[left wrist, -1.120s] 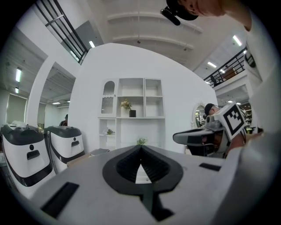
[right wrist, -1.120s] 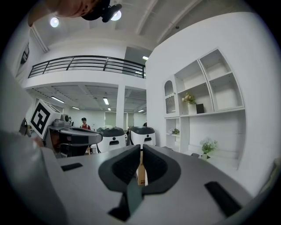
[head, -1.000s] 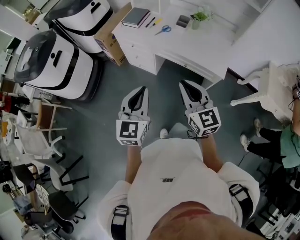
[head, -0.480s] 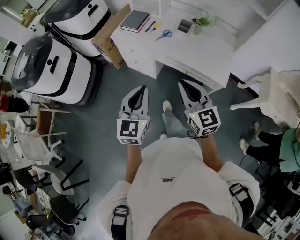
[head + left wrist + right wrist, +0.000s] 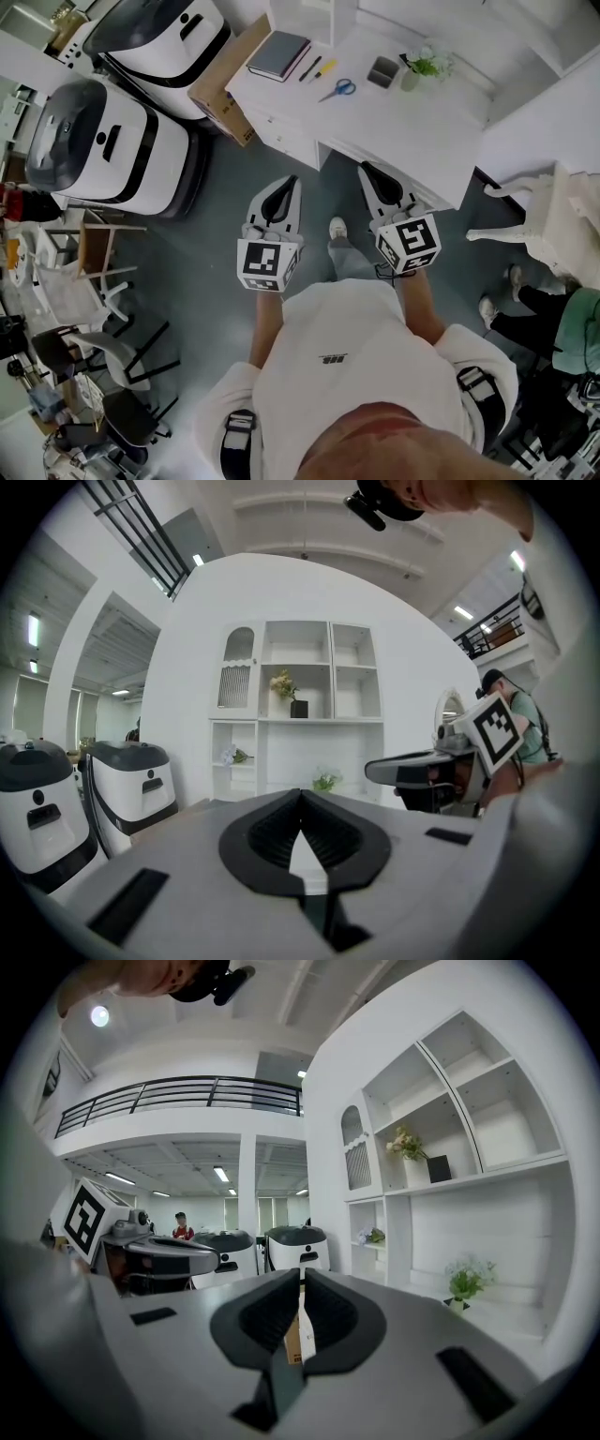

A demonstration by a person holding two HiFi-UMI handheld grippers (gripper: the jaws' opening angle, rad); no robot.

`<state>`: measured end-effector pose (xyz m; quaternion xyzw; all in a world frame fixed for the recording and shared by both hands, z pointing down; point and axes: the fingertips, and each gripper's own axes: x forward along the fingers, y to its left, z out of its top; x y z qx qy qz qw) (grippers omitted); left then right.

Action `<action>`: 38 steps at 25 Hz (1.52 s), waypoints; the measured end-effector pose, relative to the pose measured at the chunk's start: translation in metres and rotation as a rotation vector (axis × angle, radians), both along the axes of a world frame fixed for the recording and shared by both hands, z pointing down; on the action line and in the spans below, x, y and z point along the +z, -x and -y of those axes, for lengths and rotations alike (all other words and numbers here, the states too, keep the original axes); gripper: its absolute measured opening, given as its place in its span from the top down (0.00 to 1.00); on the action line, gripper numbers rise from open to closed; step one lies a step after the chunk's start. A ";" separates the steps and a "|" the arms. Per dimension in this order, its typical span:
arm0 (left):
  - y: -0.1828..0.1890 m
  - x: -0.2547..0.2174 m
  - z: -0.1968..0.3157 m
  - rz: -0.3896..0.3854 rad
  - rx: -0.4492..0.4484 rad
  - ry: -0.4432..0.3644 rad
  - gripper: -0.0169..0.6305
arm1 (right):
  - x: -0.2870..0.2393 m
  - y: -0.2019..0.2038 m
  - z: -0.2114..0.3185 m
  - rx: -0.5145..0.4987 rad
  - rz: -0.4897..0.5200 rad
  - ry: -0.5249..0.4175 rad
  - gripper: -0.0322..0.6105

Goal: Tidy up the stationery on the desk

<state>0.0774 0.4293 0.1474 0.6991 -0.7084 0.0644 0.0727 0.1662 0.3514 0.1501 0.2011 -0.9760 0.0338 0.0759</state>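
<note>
Blue-handled scissors (image 5: 337, 90) lie on the white desk (image 5: 403, 122), roughly mid-top. Left of them are a yellow pen (image 5: 324, 67) and a black pen (image 5: 309, 68), side by side and apart. A grey notebook (image 5: 278, 55) lies flat at the desk's left end. Right of the scissors are a grey box (image 5: 382, 71), then a small potted plant (image 5: 419, 70), both near the back edge. All stationery is loose on the top; nothing is held.

Left gripper (image 5: 287, 183): jaws together at the tips, nothing between them. Right gripper (image 5: 368, 171): jaws together, empty. Both are over the grey floor (image 5: 216, 216), short of the desk's front edge and pointing at it, side by side, well apart from the stationery. The person's shoe (image 5: 337, 228) shows between them.

A cardboard box (image 5: 225, 80) stands against the desk's left side. Beyond it are two white-and-black machines (image 5: 103, 141). A white chair (image 5: 553, 216) stands to the right of the desk. The gripper views show a white shelf unit (image 5: 300, 696) behind the desk.
</note>
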 end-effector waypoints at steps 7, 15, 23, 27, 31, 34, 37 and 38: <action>0.026 0.012 0.068 -0.020 -0.006 0.027 0.97 | 0.010 0.030 0.067 -0.020 -0.025 0.025 0.95; 0.048 0.023 0.135 -0.027 -0.003 0.050 0.97 | 0.023 0.054 0.131 -0.025 -0.044 0.046 0.95; 0.067 0.039 0.178 -0.042 -0.001 0.072 0.97 | 0.042 0.074 0.174 -0.020 -0.061 0.085 0.95; 0.078 0.048 0.198 -0.049 0.009 0.091 0.97 | 0.052 0.087 0.191 -0.018 -0.076 0.105 0.95; 0.089 0.059 0.218 -0.052 0.031 0.100 0.97 | 0.062 0.099 0.208 -0.001 -0.082 0.119 0.95; 0.098 0.068 0.235 -0.061 0.055 0.112 0.97 | 0.071 0.109 0.222 0.019 -0.090 0.137 0.95; 0.109 0.080 0.252 -0.068 0.087 0.127 0.97 | 0.081 0.121 0.237 0.048 -0.102 0.155 0.95; 0.112 0.084 0.257 -0.070 0.102 0.131 0.97 | 0.085 0.125 0.241 0.060 -0.106 0.162 0.95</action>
